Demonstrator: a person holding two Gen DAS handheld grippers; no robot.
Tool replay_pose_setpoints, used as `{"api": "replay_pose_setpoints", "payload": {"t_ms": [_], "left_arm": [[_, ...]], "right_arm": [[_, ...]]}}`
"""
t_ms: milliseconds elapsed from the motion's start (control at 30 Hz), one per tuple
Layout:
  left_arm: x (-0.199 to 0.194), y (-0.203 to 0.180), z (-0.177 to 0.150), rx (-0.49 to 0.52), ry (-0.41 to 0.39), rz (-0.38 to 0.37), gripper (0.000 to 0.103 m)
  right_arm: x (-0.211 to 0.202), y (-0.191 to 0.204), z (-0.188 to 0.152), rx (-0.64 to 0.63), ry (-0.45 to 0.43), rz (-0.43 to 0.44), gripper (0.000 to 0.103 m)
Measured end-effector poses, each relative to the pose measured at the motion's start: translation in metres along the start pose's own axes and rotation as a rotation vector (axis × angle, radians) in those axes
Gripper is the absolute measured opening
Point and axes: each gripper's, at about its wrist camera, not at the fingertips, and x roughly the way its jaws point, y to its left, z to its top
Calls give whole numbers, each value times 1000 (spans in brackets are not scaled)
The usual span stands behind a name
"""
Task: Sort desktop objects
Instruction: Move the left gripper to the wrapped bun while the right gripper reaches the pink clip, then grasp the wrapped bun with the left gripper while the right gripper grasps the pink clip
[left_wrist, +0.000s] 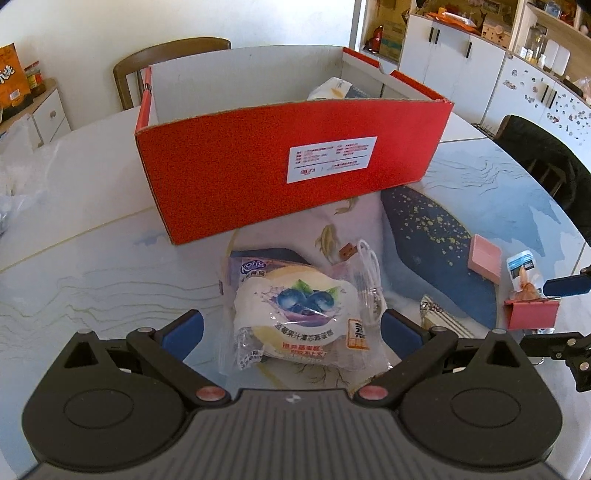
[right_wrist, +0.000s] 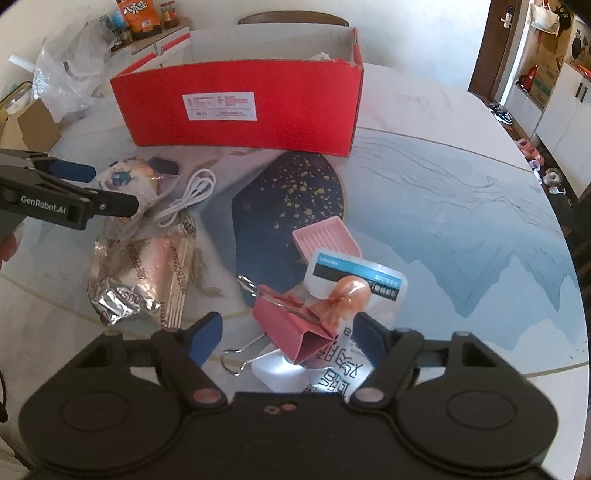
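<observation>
The open red cardboard box (left_wrist: 280, 166) stands on the marbled round table (left_wrist: 92, 258); just in front of it lies the clear-wrapped blueberry cake packet (left_wrist: 299, 310), between the spread fingers of the left gripper (left_wrist: 291, 332), untouched; further right of the box, the right gripper (right_wrist: 288, 339) gapes around a pink metal binder clip (right_wrist: 295, 328), not gripping it.

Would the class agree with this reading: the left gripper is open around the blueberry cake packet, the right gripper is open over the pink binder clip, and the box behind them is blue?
One detail is wrong: the box is red, not blue, as both wrist views show. The rest stands: the left gripper is open around the blueberry cake packet, and the right gripper is open over the pink binder clip.
</observation>
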Motion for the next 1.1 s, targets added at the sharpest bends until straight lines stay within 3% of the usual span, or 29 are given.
{"api": "replay_pose_setpoints", "payload": {"t_ms": [300, 700, 867, 1100], "left_arm": [[10, -1, 0, 29, -4, 0, 102], [8, 5, 1, 3, -13, -26, 78], [5, 5, 0, 7, -19, -32, 66], [1, 9, -1, -20, -24, -45, 63]], "right_arm": [[4, -1, 0, -2, 9, -20, 66], [2, -5, 0, -2, -2, -36, 42], [1, -5, 2, -4, -10, -29, 39], [-1, -5, 4, 8, -28, -9, 36]]}}
